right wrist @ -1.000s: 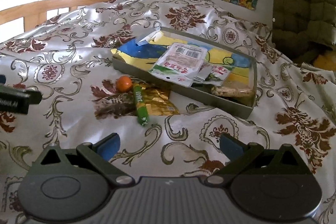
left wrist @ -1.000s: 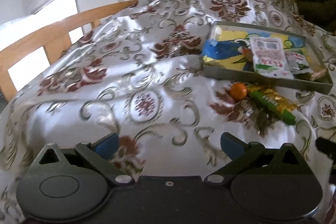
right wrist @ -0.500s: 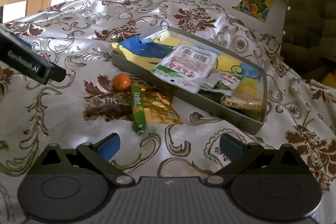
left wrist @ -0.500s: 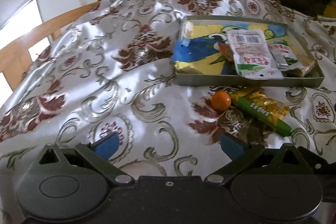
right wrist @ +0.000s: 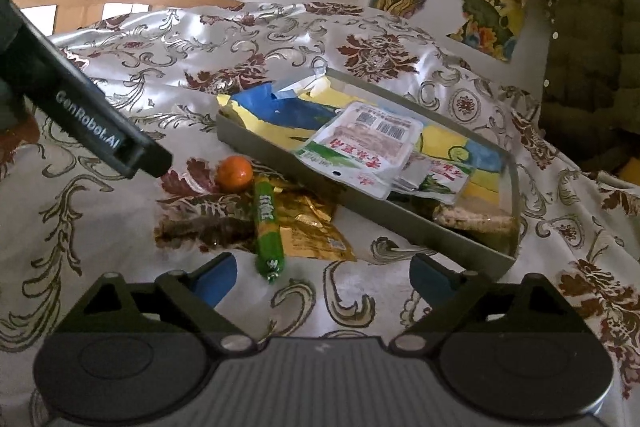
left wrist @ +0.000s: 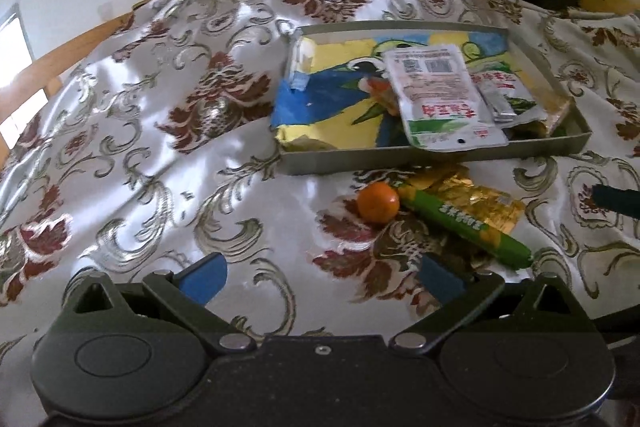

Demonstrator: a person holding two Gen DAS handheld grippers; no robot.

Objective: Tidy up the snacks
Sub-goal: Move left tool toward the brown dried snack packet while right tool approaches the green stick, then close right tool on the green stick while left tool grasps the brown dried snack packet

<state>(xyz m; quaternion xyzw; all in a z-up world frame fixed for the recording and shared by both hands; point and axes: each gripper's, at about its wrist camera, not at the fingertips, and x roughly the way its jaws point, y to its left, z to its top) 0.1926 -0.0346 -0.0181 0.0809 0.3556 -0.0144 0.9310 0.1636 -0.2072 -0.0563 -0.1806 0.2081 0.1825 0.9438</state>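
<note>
Green snack stick (right wrist: 267, 229) lies on the gold foil packet (right wrist: 310, 227), tangerine (right wrist: 234, 167) touching its far end, all just outside the grey tray (right wrist: 360, 211) holding white pouches (right wrist: 366, 147). Your left gripper (left wrist: 322, 273) and right gripper (right wrist: 322, 273) are both spread wide, empty, over the floral tablecloth (left wrist: 160, 147).

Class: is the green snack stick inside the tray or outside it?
Outside: the green snack stick lies on the cloth before the tray.

One tray (right wrist: 332, 187), one orange (right wrist: 234, 173), one green stick (right wrist: 267, 223).
</note>
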